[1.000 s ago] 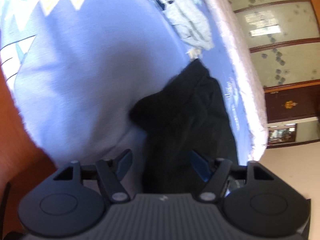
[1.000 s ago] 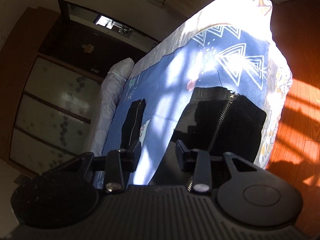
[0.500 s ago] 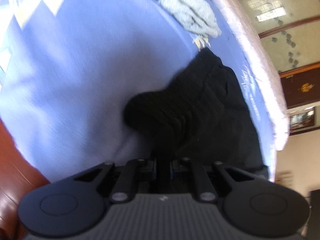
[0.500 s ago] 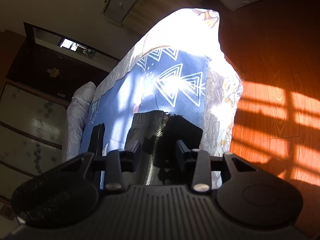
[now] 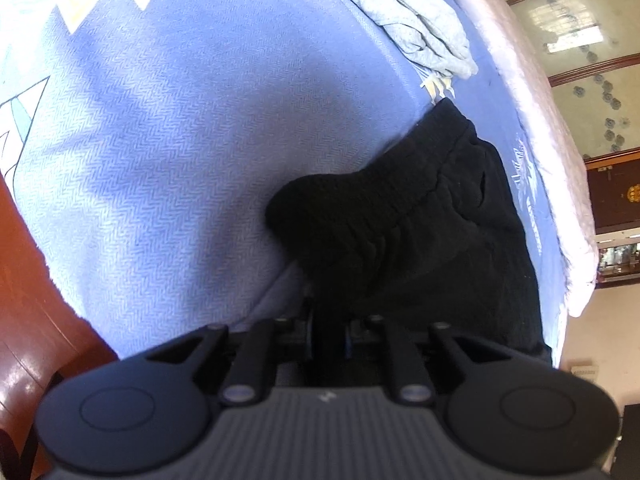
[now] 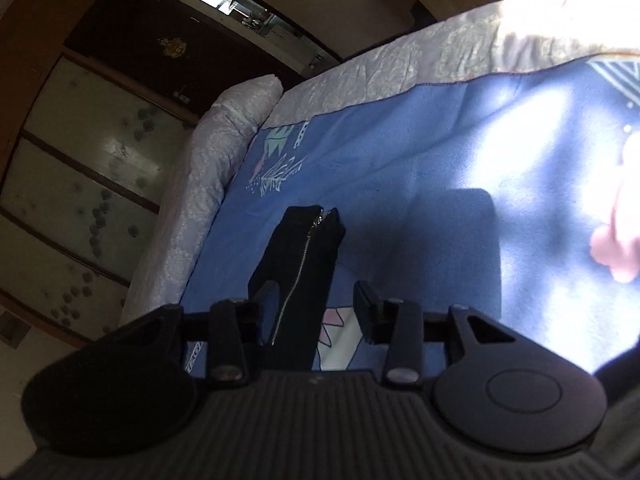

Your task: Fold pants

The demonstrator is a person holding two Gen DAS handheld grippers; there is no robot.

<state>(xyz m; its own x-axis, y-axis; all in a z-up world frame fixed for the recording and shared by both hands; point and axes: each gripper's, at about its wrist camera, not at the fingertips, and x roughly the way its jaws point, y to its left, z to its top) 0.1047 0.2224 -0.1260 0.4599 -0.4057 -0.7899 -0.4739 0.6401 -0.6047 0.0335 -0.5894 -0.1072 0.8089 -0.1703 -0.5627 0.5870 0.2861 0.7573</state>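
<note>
Since a second ago the left gripper [image 5: 327, 334] has gone from spread wide to pinched tight on a fold of the black pants [image 5: 404, 232], and the right wrist view has swung from the sunlit foot of the bed toward its shaded far side, so the zippered panel no longer fills the space between the fingers. The right gripper [image 6: 316, 312] stands wide apart, with a narrow black pant leg [image 6: 300, 264] and its silver zipper [image 6: 298, 268] running up between the fingers; whether the fingers touch the cloth cannot be told. The pants lie on a blue blanket [image 5: 168, 152] with a fine herringbone weave and pale triangle motifs, spread over a bed edged by a quilted, silvery-white coverlet [image 6: 192, 184]. The gathered elastic waistband [image 5: 424, 184] bunches into soft ridges, thick and fleecy. A crumpled grey garment [image 5: 420, 28] rests near the waistband, further up the blanket. Polished reddish wood floor [image 5: 28, 320] shows at the left, and frosted glass panels with a flower pattern in dark wooden frames [image 6: 80, 184] line the wall beyond the bed.
</note>
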